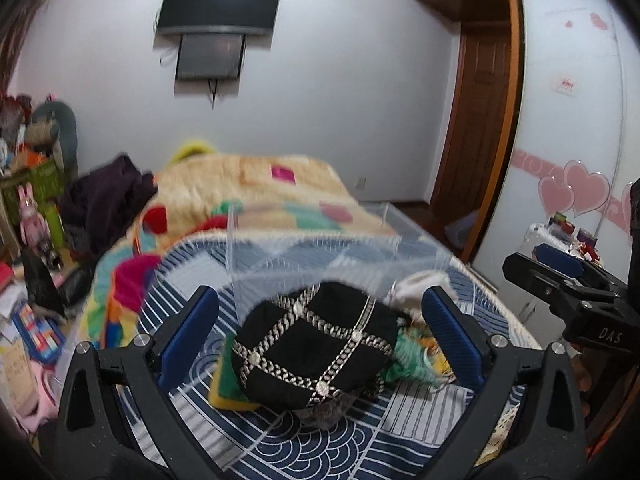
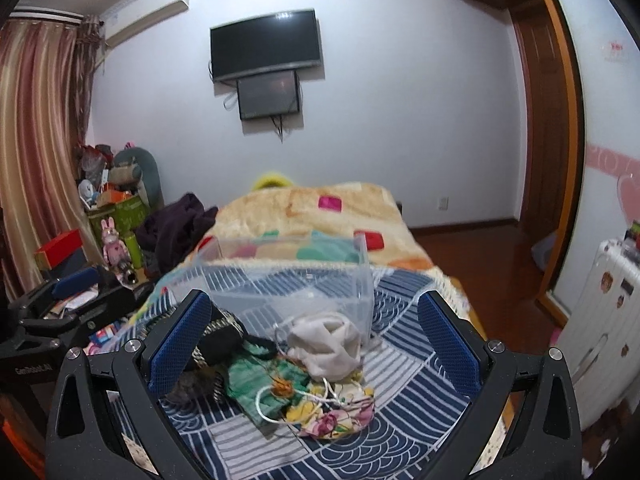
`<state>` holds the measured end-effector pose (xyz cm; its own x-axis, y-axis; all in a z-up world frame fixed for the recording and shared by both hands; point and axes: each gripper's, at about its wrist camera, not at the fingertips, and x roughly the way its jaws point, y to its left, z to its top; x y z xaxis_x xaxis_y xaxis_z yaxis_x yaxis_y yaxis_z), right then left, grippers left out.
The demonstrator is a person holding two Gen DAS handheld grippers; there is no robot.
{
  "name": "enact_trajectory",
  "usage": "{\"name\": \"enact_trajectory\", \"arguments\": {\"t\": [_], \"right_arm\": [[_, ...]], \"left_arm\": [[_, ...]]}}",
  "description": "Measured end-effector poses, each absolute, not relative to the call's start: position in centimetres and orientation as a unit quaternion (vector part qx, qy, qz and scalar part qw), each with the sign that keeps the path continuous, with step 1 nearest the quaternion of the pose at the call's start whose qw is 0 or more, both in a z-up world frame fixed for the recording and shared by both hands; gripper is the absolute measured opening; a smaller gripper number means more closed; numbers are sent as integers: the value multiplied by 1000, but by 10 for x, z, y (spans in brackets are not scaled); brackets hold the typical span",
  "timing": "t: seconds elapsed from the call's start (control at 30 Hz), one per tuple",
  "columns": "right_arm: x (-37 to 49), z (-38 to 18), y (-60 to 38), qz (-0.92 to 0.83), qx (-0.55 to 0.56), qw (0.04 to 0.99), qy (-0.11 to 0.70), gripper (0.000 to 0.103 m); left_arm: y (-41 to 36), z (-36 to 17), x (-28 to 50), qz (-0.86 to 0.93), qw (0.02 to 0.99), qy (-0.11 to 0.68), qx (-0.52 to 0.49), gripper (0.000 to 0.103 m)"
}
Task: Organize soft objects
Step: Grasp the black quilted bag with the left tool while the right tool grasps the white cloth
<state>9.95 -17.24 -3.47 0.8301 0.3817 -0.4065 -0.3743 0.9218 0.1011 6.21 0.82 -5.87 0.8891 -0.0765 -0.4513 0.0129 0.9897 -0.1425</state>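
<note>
A black cap with silver chain trim point(image 1: 316, 344) lies on the blue patterned bedspread point(image 1: 320, 440), between the open fingers of my left gripper point(image 1: 320, 344). A clear plastic box point(image 1: 316, 240) stands just behind it. In the right wrist view, a white cloth point(image 2: 328, 340), a green pouch point(image 2: 260, 380) and a floral pouch point(image 2: 336, 412) lie in front of the clear box point(image 2: 288, 284), between the open fingers of my right gripper point(image 2: 316, 344). The black cap point(image 2: 220, 340) is by its left finger. Both grippers are empty.
A colourful fleece blanket point(image 2: 320, 216) covers the far half of the bed. Dark clothes point(image 2: 180, 228) and cluttered boxes point(image 2: 116, 208) are at the left. A white cabinet point(image 2: 600, 320) and a wooden door are at the right. A TV point(image 2: 266, 44) hangs on the wall.
</note>
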Motion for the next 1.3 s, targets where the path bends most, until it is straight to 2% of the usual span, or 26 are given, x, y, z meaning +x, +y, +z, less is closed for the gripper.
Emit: {"name": "enact_trajectory", "arguments": {"t": [0.23,0.3,0.37,0.4,0.53,0.6,0.7,0.77,0.87,1.03,1.3], "right_arm": [[121,-66,-172,202,12,941,270,83],[126,-74,-172,203,13,936,286,75],[129,-81,-172,204,17,932,299,70],[132,-84,-172,204,19,930,305,66],[143,-96,-171,205,30,921,330,52],[147,-101,-169,205,33,917,341,40],[149,-106,-167,206,39,912,353,30],[147,-106,-169,205,42,913,350,24],[145,-103,-173,204,42,916,342,14],[142,-95,-176,199,40,924,324,12],[129,-67,-183,199,47,939,275,10]], "left_arm": [[7,-85,77,-16,963,263,-59,103],[10,-90,83,-15,961,269,-66,98],[16,-96,89,-20,956,282,-79,83],[18,-100,92,-21,953,289,-84,81],[26,-109,98,-20,950,296,-97,61],[26,-110,97,-22,950,296,-97,51],[26,-112,98,-28,949,298,-97,37],[26,-111,96,-29,950,295,-96,24],[25,-107,93,-31,952,290,-91,15],[25,-94,85,-38,957,272,-95,10],[25,-63,68,-41,968,229,-92,8]]}}
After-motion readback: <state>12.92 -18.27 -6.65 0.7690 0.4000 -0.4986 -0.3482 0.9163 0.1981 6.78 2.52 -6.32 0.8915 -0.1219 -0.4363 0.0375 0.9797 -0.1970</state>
